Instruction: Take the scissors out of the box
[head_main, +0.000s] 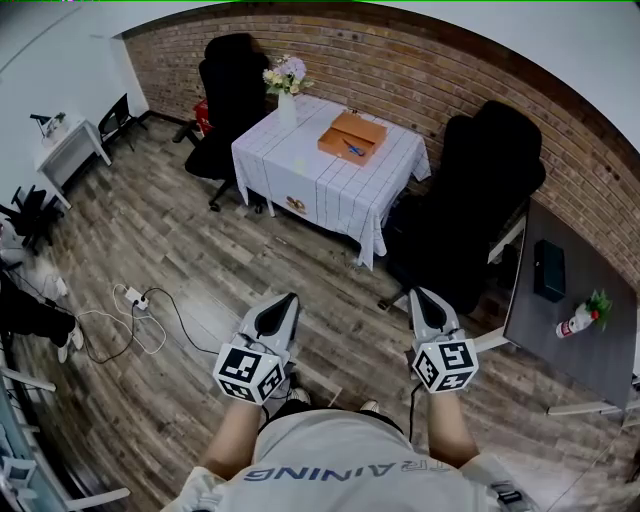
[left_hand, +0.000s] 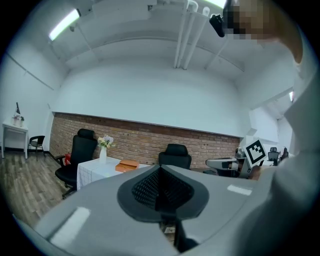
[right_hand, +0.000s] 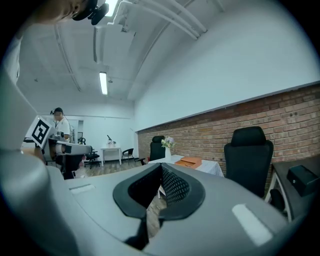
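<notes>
An open orange box (head_main: 352, 137) lies on the white-clothed table (head_main: 300, 175) across the room, with blue-handled scissors (head_main: 354, 149) inside it. The box (left_hand: 129, 164) shows far off in the left gripper view, and the same box (right_hand: 188, 161) shows small in the right gripper view. I stand well back from the table. My left gripper (head_main: 288, 298) and right gripper (head_main: 420, 293) are held level in front of my body, both pointing toward the table. The left gripper (left_hand: 160, 167) has its jaws together with nothing between them. The right gripper (right_hand: 161, 165) is likewise shut and empty.
A vase of flowers (head_main: 287, 85) stands on the table's far corner. One black office chair (head_main: 235, 90) sits behind the table, another (head_main: 490, 180) to its right. A grey desk (head_main: 570, 310) is at the right. A power strip with cables (head_main: 135, 297) lies on the wooden floor at the left.
</notes>
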